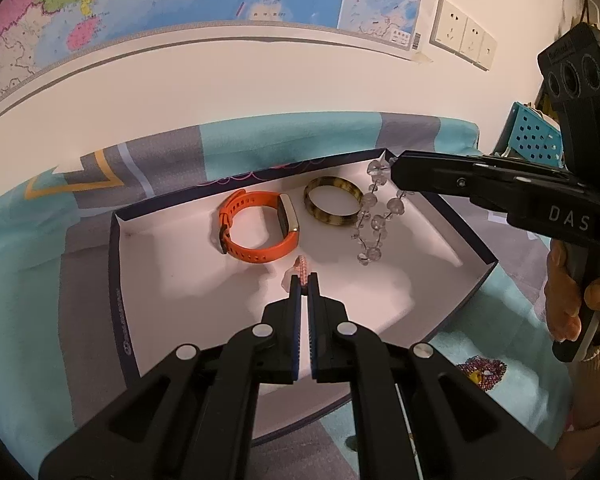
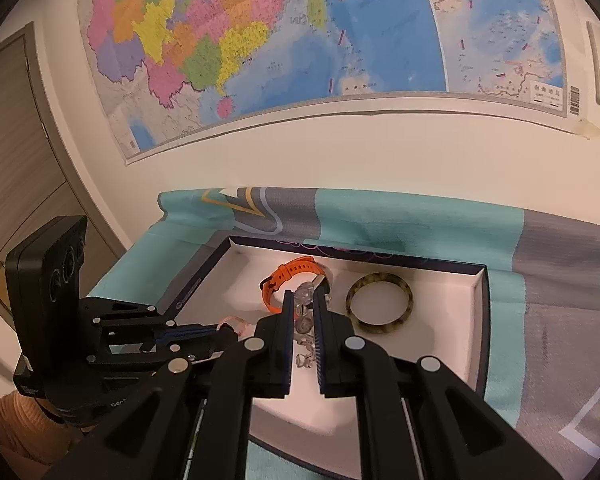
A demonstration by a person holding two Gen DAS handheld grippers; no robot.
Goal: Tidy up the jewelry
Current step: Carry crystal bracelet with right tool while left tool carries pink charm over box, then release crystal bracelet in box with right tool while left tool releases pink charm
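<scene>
Purple beads (image 1: 485, 372), left view only

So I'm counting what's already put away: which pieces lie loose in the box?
The orange watch and brown bangle; the clear beads and pink piece are gripped.

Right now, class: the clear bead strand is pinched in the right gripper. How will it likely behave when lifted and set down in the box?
The bead strand dangles in a loose loop from the right gripper, so it is probably floppy and may swing. Its round, glassy beads look slippery and perhaps chippable. Lowered into the box, it would likely pool.
</scene>
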